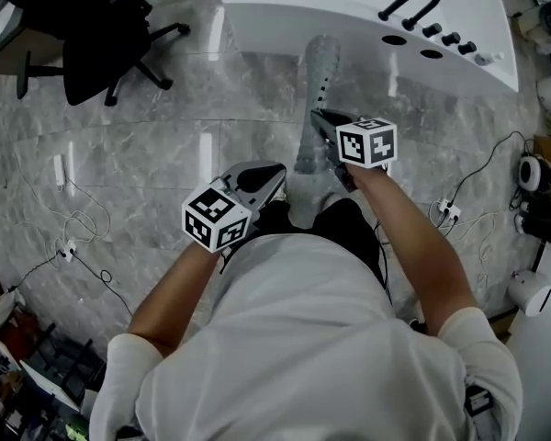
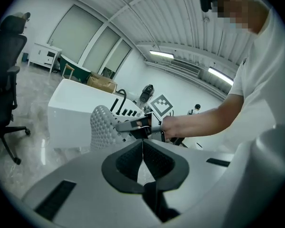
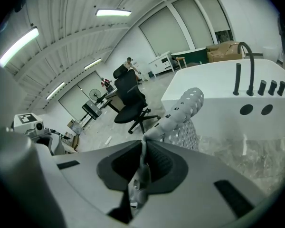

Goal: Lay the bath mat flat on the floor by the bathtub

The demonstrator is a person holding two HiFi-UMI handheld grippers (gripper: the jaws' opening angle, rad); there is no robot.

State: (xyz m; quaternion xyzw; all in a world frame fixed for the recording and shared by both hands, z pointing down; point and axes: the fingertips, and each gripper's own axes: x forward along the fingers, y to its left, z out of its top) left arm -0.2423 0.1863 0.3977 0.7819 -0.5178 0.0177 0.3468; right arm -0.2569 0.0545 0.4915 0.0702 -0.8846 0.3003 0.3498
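A grey perforated bath mat hangs crumpled in a narrow fold above the marble floor, just in front of the white bathtub. My right gripper is shut on the mat's near edge. In the right gripper view the mat rises out of the right gripper toward the bathtub. My left gripper sits left of the mat and nearer the person, apart from it. The left gripper is shut with nothing between its jaws. The left gripper view shows the mat held by the right gripper.
A black office chair stands at the far left. Black taps and a spout sit on the tub's rim. Cables and power strips lie on the floor at left, more at right beside white equipment.
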